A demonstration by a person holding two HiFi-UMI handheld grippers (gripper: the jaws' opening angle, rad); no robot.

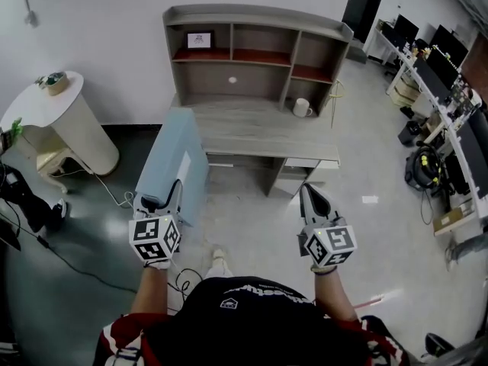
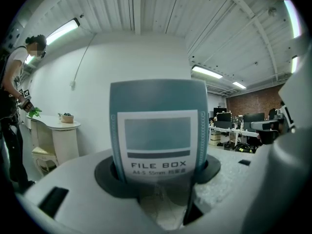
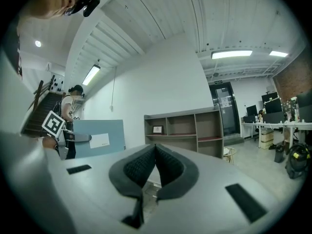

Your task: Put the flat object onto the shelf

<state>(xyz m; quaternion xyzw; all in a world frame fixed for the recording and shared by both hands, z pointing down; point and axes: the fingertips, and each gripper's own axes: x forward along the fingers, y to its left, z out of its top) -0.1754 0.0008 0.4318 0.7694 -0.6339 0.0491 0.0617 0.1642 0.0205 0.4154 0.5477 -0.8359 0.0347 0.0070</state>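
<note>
1. Head view: the left claw (image 1: 162, 203) is clenched on one end of a flat, pale-blue plastic file box (image 1: 172, 158), held in the air by the left end of the grey wooden table (image 1: 259, 132).
2. The box is well apart from the grey wooden shelf unit (image 1: 252, 52) on that table.
3. The right claw (image 1: 311, 198) is empty, with its jaws pressed together.
4. Left gripper view: the box's spine reads "FILE BOX".

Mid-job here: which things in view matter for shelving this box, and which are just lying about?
Job: file box, clamped in left gripper; shelf unit above the desk; right gripper, shut, empty.
Lying about: white mug on the desk; framed picture on the shelf; round side table; monitors at right.
</note>
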